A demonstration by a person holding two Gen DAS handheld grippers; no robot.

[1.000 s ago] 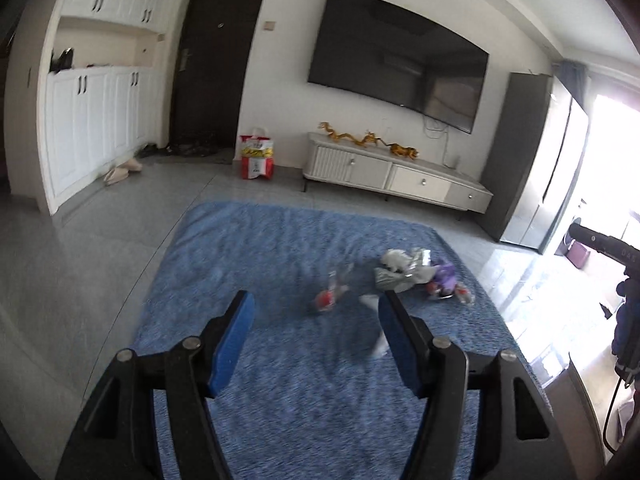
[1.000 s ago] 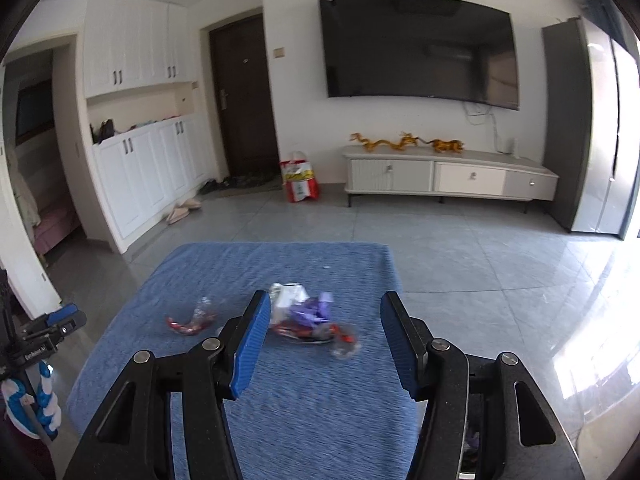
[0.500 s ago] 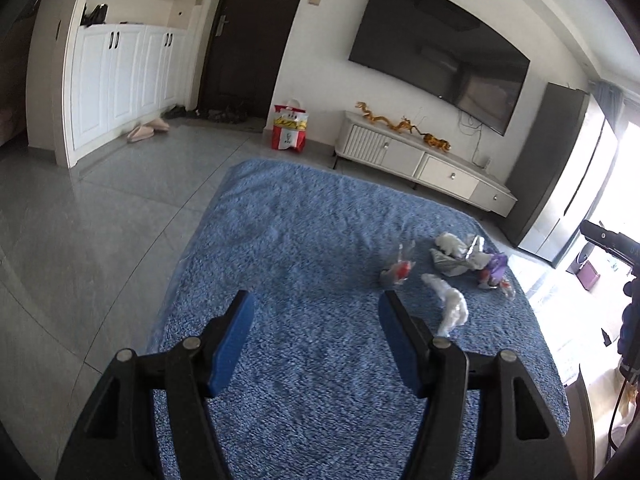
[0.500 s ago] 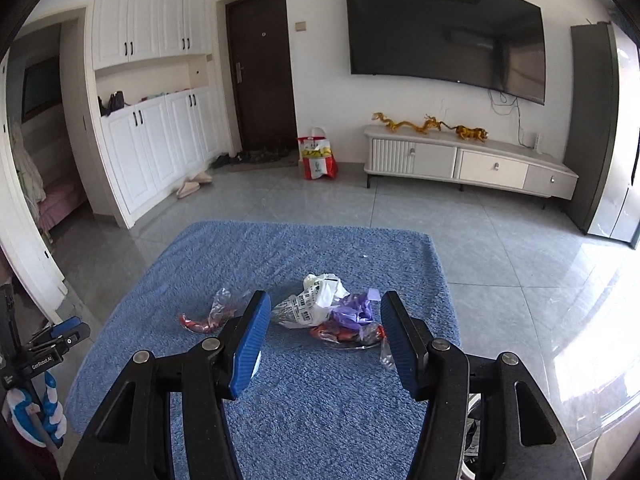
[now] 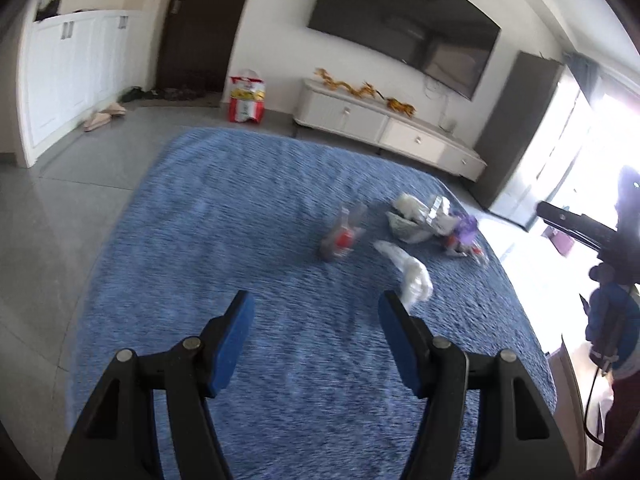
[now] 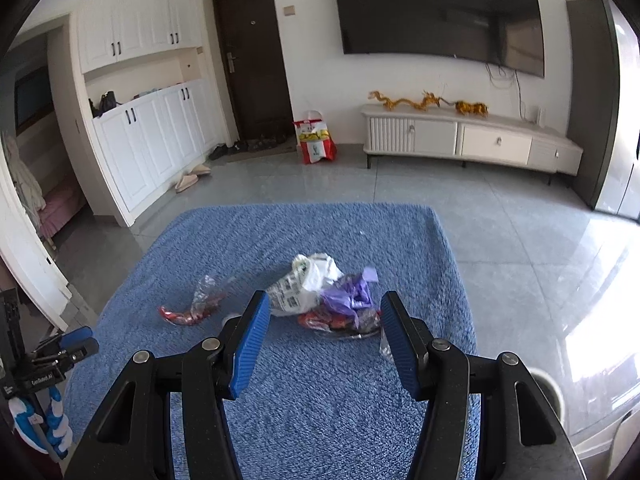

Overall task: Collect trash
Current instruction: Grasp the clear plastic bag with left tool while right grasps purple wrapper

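Observation:
Trash lies on a blue rug [image 5: 240, 220] [image 6: 312, 400]. In the left wrist view I see a clear wrapper with red [image 5: 342, 236], a white crumpled tissue [image 5: 412, 276], a white bag [image 5: 416, 216] and purple wrappers [image 5: 464, 232]. My left gripper [image 5: 316, 320] is open and empty, short of the tissue. In the right wrist view the white bag [image 6: 304, 284], purple wrapper [image 6: 352, 298] and red wrapper [image 6: 192, 308] lie ahead. My right gripper [image 6: 324, 316] is open and empty, just in front of the purple pile.
A white TV cabinet [image 6: 468, 140] stands under a wall TV [image 6: 436, 12]. A red and white bag [image 6: 314, 142] stands by the dark door. White cupboards [image 6: 152, 144] line the left wall. A tripod rig [image 5: 600, 240] stands at the right of the rug.
Both grippers have moved closer to the trash and lower over the rug. Both stay open and empty.

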